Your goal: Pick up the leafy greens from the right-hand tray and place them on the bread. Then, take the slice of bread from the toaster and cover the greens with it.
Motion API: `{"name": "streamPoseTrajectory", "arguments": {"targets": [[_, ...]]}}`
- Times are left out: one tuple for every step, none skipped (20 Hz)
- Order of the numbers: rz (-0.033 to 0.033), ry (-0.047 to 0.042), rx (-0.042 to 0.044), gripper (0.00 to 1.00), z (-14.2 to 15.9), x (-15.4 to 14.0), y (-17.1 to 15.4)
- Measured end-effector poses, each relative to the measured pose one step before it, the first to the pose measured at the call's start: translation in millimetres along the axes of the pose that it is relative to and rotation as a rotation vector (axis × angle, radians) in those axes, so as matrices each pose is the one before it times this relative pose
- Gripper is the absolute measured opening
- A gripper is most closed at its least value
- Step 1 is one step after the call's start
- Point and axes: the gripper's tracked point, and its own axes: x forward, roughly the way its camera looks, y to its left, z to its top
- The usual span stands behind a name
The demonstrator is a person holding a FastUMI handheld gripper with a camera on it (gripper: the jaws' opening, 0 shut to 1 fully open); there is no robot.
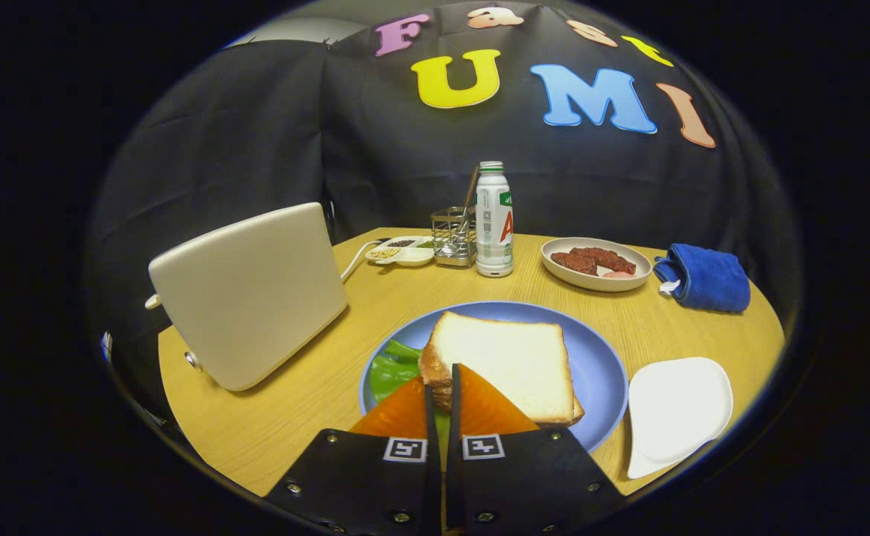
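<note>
A blue plate (598, 365) lies just ahead of my fingers. On it a white bread slice (509, 361) lies flat on top of a stack, and leafy greens (394, 368) stick out from under its left side. My gripper (442, 372) is shut, its fingertips together over the near left corner of the bread with nothing seen between them. A sliver of green shows through the narrow gap lower down. The cream toaster (248, 298) stands to the left of the plate, tilted in this view; its slots are hidden. The white tray (673, 409) to the right of the plate is bare.
Beyond the plate stand a white bottle (494, 223), a wire caddy (453, 237) and a divided condiment dish (405, 251). A bowl of meat (596, 263) and a folded blue cloth (702, 278) sit at the back right. The round wooden table (315, 387) ends close behind my fingers.
</note>
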Motion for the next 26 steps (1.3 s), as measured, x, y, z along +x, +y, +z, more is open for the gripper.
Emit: {"name": "streamPoseTrajectory", "arguments": {"targets": [[-0.01659, 0.00845, -0.02372, 0.08, -0.08, -2.75, -0.09], [-0.01646, 0.00065, -0.01973, 0.15, -0.66, 1.69, -1.31], [0.00034, 0.00086, -0.00470, 0.15, -1.55, 1.24, 1.12], [0.00201, 0.00196, 0.00203, 0.21, 0.58, 0.00, 0.29], [0.03262, 0.00097, 0.00791, 0.21, 0.97, -1.69, 5.02], [0.04322, -0.00540, 0.00837, 0.27, 0.42, 3.19, 7.58], [0.00257, 0.00262, 0.00400, 0.34, -0.93, 0.66, 1.97], [-0.00240, -0.00455, -0.00160, 0.51, 1.33, -2.65, -1.47], [-0.00150, -0.00048, -0.00132, 0.51, 0.14, -0.79, -0.72], [0.00311, 0.00005, 0.00333, 0.50, -0.14, 1.13, 0.22], [0.00526, 0.00188, 0.00574, 0.51, -0.04, 1.17, -0.55], [0.00560, 0.00020, 0.00649, 0.51, -0.08, 1.49, 0.30], [0.01898, -0.00910, 0.00132, 0.51, 2.10, -0.54, 3.19], [-0.00057, -0.01077, -0.01091, 0.54, 2.03, -1.18, 0.33], [-0.00083, -0.00999, -0.01548, 0.55, 2.21, -1.91, 0.06], [-0.00355, -0.01440, -0.01631, 0.55, 2.96, -0.48, 1.13], [0.00278, -0.01536, -0.01126, 0.55, 4.76, -1.63, 1.98], [-0.00072, -0.01233, -0.00933, 0.62, 2.95, -1.12, 1.07], [-0.00605, -0.01487, -0.01246, 0.65, 6.65, -3.79, 0.11], [-0.00589, -0.01862, -0.00910, 0.66, 8.50, -1.54, -1.22], [-0.00323, -0.02054, -0.00227, 0.66, 9.38, -1.67, -1.18], [-0.00030, -0.01442, 0.00242, 0.77, 6.95, -0.33, -1.23], [-0.00377, -0.01163, 0.00432, 0.84, 5.67, -2.49, -2.28], [-0.01120, -0.01685, 0.00316, 0.92, 7.69, -2.83, -4.95], [-0.00990, -0.01864, 0.00262, 0.97, 7.50, -1.25, -3.95], [-0.00626, -0.01668, 0.00284, 0.98, 7.41, -1.99, -3.34]]}}
